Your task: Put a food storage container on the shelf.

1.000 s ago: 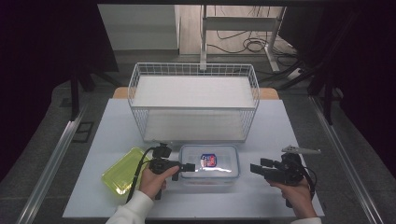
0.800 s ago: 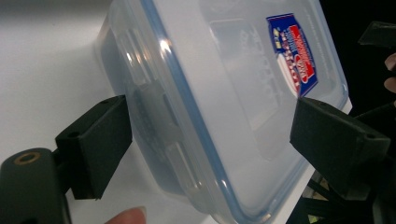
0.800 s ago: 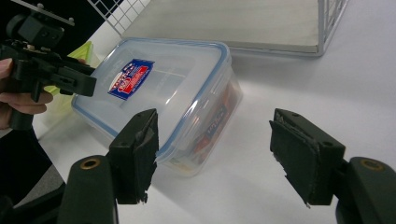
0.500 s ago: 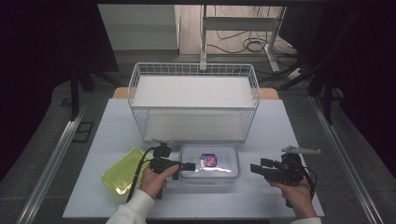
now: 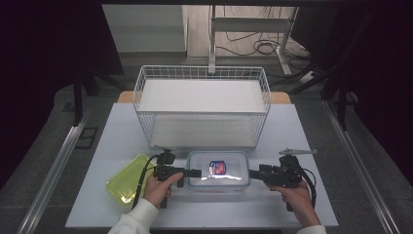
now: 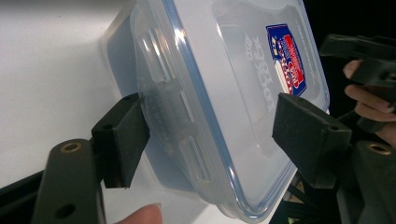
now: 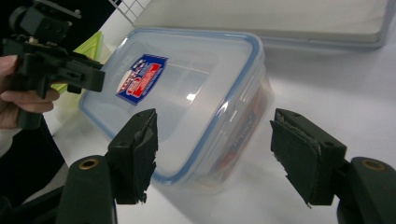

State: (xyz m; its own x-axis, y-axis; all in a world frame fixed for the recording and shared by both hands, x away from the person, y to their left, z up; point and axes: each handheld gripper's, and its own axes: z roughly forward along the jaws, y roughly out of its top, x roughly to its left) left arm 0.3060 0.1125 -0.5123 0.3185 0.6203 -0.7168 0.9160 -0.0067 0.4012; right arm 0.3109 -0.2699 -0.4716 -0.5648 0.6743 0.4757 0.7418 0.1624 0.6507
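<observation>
One clear box with a blue-rimmed lid and a red-and-blue label sits at the near middle of the desk, between the two grippers. At its left end, the left gripper has its jaws astride the lid edge; they have just been closing, with the box between them. In the left gripper view one pad touches the side clip, while the other pad stands over the lid, and I cannot tell whether it presses. At the right end, the right gripper points at the box with its jaws apart, the box corner just beyond them in the right gripper view. Just left of the box lies a yellow lid, partly under the left hand. Behind stands a white wire basket.
</observation>
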